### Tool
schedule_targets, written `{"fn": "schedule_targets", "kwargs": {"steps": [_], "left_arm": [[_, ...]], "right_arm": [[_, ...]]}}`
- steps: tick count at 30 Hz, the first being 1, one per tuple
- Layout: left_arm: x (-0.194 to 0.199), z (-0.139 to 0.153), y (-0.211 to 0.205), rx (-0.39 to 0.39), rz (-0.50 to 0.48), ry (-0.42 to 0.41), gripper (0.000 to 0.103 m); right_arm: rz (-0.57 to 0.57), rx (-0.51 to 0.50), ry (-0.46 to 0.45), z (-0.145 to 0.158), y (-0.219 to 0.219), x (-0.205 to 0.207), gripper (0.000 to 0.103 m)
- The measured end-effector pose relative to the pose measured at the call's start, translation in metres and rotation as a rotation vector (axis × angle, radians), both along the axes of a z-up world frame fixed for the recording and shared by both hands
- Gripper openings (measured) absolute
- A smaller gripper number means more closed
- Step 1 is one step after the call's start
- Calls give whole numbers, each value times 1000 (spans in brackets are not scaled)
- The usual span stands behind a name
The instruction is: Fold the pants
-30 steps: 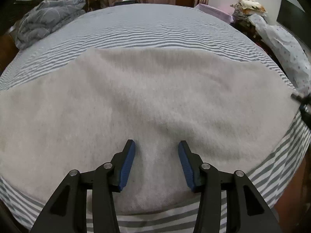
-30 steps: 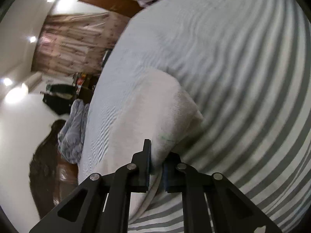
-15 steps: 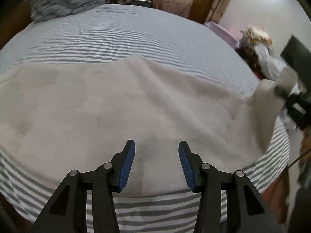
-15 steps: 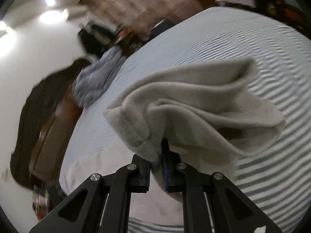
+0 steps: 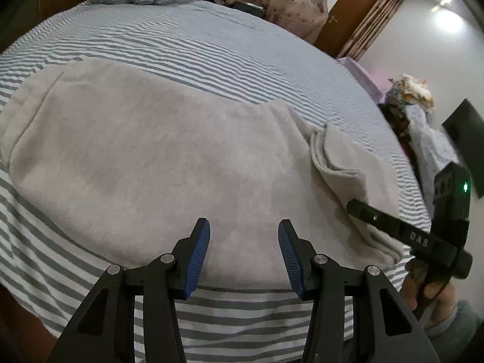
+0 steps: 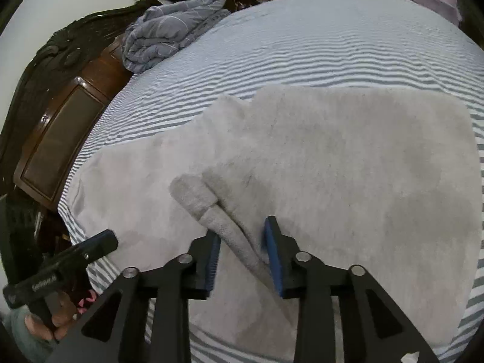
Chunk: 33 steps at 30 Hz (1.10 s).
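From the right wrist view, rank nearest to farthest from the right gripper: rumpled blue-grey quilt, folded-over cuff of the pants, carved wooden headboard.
1. Folded-over cuff, just ahead of the right gripper, slightly left.
2. Carved wooden headboard, far left.
3. Rumpled blue-grey quilt, upper left, farthest.

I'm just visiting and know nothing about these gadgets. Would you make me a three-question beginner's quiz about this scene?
1. True or false: the left gripper holds a fold of the pants.
2. What lies between the pads of the right gripper? A) the blue quilt B) a folded-over edge of the pants C) nothing
3. What pattern has the bed sheet?

Key: 1 false, it is empty. 2 B; its jaws are opening. 3 grey and white stripes.
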<state>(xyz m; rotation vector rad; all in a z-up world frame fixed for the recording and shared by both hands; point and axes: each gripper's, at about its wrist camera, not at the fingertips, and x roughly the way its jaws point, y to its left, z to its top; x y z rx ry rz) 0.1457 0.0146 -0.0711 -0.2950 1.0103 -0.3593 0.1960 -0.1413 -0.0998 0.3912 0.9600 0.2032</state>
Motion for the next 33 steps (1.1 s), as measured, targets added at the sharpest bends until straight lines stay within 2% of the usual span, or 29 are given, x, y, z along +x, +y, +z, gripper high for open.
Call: {"fn": "schedule_targets", "kwargs": {"steps": [2,4,8,12,16,19,22,25,28,33], "left_arm": [[3,0,1,-61,-9,19,49],[5,-1,-2,-118,-26,39,50],[10,-5,-17,-195,-74,94,51],[17,-12,-35,-250,-115,159,52],[31,-23,-62,-329,-114,247,53],[39,-31,-74,-359,-105,288,53],[48,-40,-81,-401,-84,329,54],[55,-47,-83,-440,-56,357,56],[54,-50,-80,-464,-27,371,56],[37,-45,-75,-436,-61,334,56]], "right_arm": [[-5,58,-22,9,-2,-15,48],[16,84,-32,9,7,-26,54],[12,181,23,-13,17,-40,54],[-66,287,38,-33,0,-47,52],[-191,376,-3,-35,-42,-57,52],[-304,425,-22,-40,-82,-72,52],[-399,466,-50,-46,-117,-93,48],[-466,547,-55,-53,-144,-108,36],[-500,556,-66,-57,-153,-110,21],[-535,593,-83,-64,-158,-117,18]]}}
